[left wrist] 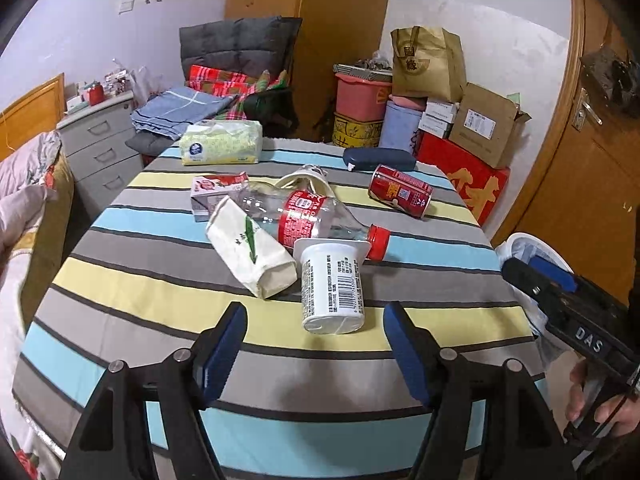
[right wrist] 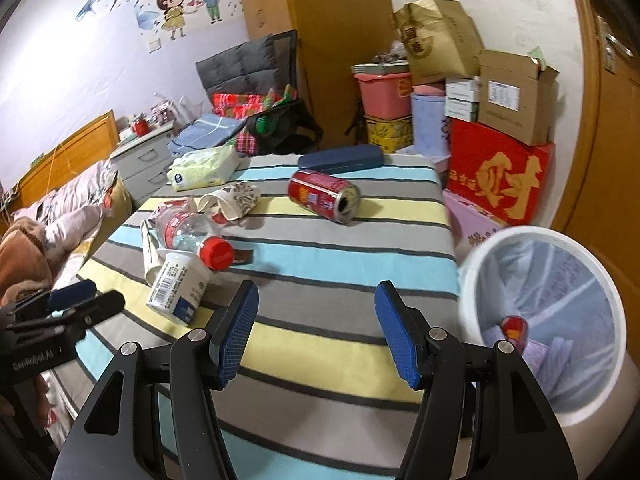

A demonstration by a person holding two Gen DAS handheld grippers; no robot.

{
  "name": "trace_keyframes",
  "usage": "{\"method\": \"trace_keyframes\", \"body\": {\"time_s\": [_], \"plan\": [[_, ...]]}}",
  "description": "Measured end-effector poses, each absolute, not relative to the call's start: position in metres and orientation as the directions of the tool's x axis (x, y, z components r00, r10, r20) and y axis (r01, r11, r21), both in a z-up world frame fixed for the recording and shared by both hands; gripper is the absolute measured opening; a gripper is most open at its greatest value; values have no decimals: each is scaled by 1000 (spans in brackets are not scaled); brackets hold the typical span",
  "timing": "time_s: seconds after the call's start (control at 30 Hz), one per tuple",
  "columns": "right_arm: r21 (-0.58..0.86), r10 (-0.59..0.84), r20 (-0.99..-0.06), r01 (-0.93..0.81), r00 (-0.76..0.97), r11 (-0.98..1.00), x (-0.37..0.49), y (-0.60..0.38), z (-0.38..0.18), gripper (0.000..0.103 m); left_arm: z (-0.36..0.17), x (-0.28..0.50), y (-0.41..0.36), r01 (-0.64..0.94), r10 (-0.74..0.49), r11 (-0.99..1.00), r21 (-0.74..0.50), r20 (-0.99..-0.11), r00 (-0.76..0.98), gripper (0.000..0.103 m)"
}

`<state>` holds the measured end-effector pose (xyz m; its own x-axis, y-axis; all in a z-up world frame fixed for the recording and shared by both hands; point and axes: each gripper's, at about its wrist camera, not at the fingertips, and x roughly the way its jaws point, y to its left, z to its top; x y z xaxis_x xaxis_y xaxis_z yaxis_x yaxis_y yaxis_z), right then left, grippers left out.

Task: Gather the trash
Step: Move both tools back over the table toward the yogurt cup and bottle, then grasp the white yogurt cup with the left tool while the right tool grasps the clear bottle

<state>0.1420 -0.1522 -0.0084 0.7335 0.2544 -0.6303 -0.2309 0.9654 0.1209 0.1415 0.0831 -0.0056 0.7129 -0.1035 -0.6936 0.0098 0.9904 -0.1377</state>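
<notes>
Blue-padded left gripper (left wrist: 314, 354) stands with its jaws apart and nothing between them, poised above the near edge of the striped cloth-covered table (left wrist: 168, 292). Directly beyond its fingertips lies a white plastic yoghurt cup (left wrist: 332, 288) on its side, barcode uppermost, its rim touching a clear plastic bottle with red label and red cap (left wrist: 312, 216), also lying flat. A white paper carton with green print (left wrist: 250, 250) lies just left of the cup, against the bottle. Further back are a pink-and-white small carton (left wrist: 212, 190), a crumpled paper cup (left wrist: 308, 182) and a red drink can (left wrist: 400, 191) on its side, well apart from the cluster. The right gripper (right wrist: 316, 334) is likewise wide open and empty, over the table's near right part. A white round waste bin with a pale liner (right wrist: 476, 264) stands just beside the table's right edge, with a small red item (right wrist: 514, 330) inside.
</notes>
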Motion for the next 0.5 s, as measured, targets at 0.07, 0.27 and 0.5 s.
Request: {"method": "trace_keyframes", "body": {"time_s": [0.07, 0.27, 0.5], "plan": [[119, 261, -632, -242, 729, 963, 148, -148, -8, 62, -9, 146, 81, 24, -121, 989, -146, -699, 705, 71], [117, 278, -639, -267, 717, 956, 161, -134, -8, 62, -22, 169, 72, 62, -125, 992, -114, -716, 687, 71], [104, 281, -650, -284, 706, 953, 173, -121, -10, 62, -42, 195, 65, 74, -101, 995, -70, -758, 645, 71]]}}
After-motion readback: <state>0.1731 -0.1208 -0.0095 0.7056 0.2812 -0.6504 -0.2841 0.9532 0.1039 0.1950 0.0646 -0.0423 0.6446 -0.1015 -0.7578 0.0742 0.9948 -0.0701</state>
